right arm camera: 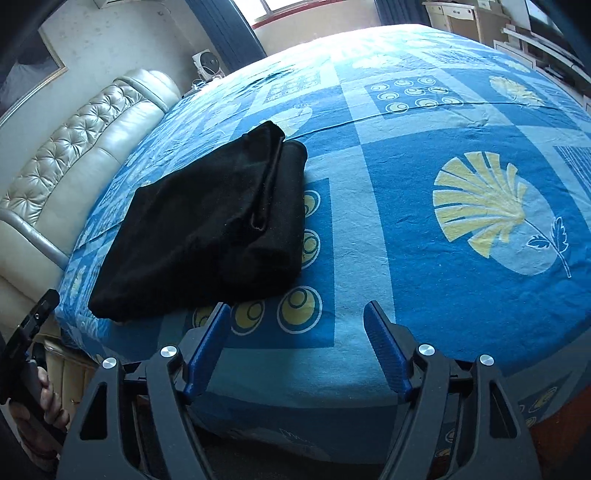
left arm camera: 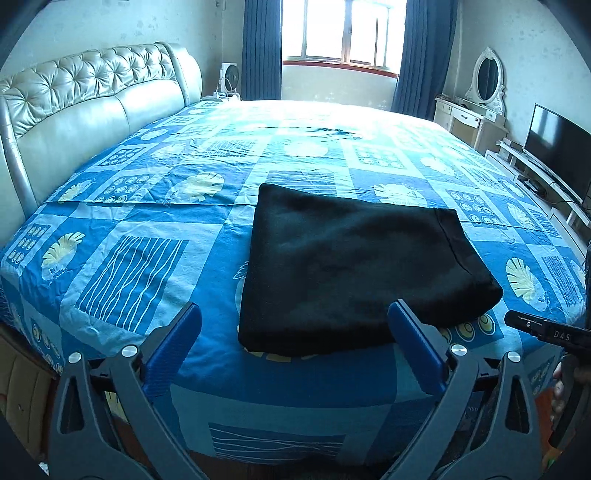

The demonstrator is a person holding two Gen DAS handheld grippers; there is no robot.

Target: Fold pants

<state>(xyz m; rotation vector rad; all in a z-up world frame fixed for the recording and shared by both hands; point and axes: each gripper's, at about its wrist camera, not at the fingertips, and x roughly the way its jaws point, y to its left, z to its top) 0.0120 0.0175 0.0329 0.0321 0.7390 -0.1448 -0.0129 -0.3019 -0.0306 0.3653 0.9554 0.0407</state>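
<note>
Left gripper (left arm camera: 295, 321) and right gripper (right arm camera: 297, 319): fingers spread wide, nothing held. Folded black pants (left arm camera: 354, 266) laid on bed (left arm camera: 147, 229). "DAS" is read on right gripper's body.

Television (left arm camera: 561, 147) cut by right edge, wall picture (right arm camera: 26, 70) cropped at left edge

Sunlit window (left arm camera: 343, 33), blue curtains (left arm camera: 260, 48), tufted headboard (left arm camera: 92, 88), possibly a vanity mirror (left arm camera: 487, 77).

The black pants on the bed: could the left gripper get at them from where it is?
Probably yes. The left gripper is open, its fingers flanking the near edge of the folded pants, with only bedsheet around.
</note>
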